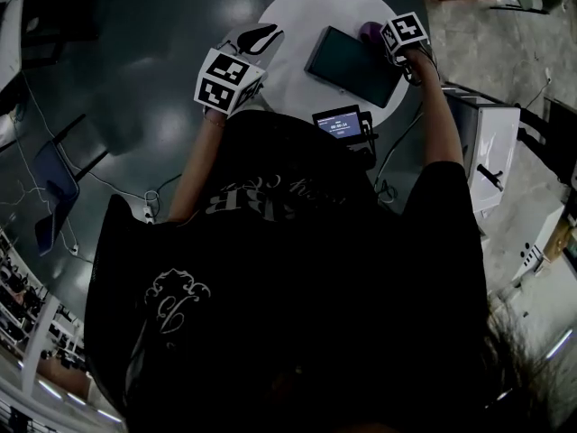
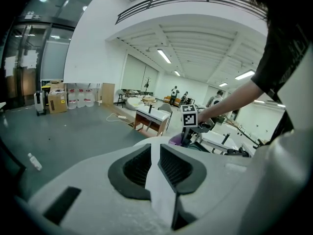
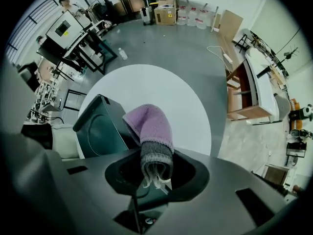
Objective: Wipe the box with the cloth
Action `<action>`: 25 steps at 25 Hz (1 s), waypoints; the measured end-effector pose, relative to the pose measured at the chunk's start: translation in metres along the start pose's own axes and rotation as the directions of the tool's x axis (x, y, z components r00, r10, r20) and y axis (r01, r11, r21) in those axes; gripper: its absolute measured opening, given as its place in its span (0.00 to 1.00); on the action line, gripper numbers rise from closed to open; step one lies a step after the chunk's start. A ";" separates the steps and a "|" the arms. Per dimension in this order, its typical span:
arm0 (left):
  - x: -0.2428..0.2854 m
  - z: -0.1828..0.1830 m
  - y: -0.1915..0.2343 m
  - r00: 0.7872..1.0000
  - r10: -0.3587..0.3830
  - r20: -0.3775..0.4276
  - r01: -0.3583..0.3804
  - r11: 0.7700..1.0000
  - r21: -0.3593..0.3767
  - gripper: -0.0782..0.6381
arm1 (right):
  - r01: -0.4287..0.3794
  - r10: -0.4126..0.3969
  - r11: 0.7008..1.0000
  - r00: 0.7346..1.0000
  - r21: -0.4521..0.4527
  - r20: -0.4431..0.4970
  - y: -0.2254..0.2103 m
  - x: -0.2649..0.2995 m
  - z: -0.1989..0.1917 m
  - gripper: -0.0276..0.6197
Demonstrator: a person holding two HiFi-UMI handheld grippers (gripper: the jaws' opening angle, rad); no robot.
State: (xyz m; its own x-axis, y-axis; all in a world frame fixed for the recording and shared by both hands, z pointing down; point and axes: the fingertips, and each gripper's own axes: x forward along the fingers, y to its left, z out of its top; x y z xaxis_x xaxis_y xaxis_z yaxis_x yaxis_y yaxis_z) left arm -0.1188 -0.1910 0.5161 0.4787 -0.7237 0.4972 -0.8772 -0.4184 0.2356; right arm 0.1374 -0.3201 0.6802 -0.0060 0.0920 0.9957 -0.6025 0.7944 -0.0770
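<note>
A dark teal box (image 1: 352,61) lies flat on the round white table (image 1: 297,7). My right gripper (image 1: 389,45) is at the box's far right corner, shut on a purple and grey knitted cloth (image 1: 370,31). In the right gripper view the cloth (image 3: 149,129) sticks out of the shut jaws of the right gripper (image 3: 156,173), just right of the box (image 3: 100,131). My left gripper (image 1: 260,38) hovers over the table's left edge, apart from the box. Its jaws stand a narrow gap apart with nothing between them (image 2: 154,153).
A small black device with a lit screen (image 1: 338,122) sits at the table's near edge, with cables hanging below it. A blue chair (image 1: 54,188) stands on the floor at left and a white cabinet (image 1: 491,152) at right. Desks and people are far off.
</note>
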 end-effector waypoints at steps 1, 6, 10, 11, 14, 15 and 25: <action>-0.001 0.000 0.001 1.000 0.005 0.004 -0.005 1.000 -0.004 0.18 | -0.007 0.007 1.000 1.000 -0.017 0.001 0.006 0.000 0.006 0.20; -0.011 -0.003 0.003 0.999 0.031 0.025 -0.030 0.999 -0.022 0.18 | -0.018 0.018 0.993 1.000 -0.121 0.000 0.037 0.001 0.032 0.20; -0.022 -0.005 -0.001 0.998 0.052 0.041 -0.050 0.998 -0.037 0.18 | -0.016 0.015 0.980 1.000 -0.200 -0.005 0.056 -0.005 0.047 0.20; -0.025 -0.005 -0.001 0.997 0.058 0.046 -0.056 0.997 -0.044 0.18 | -0.016 0.015 0.976 1.000 -0.215 -0.006 0.059 -0.008 0.051 0.20; -0.036 -0.006 0.002 0.994 0.091 0.061 -0.086 0.994 -0.072 0.18 | -0.015 0.013 0.966 1.000 -0.257 -0.011 0.069 -0.016 0.064 0.20; -0.041 -0.007 0.003 0.993 0.101 0.065 -0.096 0.992 -0.078 0.18 | -0.015 0.012 0.963 1.000 -0.268 -0.012 0.073 -0.018 0.067 0.20; -0.065 -0.008 0.010 0.981 0.174 0.090 -0.164 0.980 -0.112 0.18 | 0.002 -0.005 0.932 1.000 -0.362 -0.006 0.091 -0.031 0.093 0.20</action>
State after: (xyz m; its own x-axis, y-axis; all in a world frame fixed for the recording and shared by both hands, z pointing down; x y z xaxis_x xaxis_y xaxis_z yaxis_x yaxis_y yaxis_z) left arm -0.1590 -0.1441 0.4930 0.3199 -0.8322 0.4530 -0.9424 -0.2302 0.2426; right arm 0.0089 -0.3062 0.6466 0.0019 0.0921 0.9957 -0.2728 0.9580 -0.0881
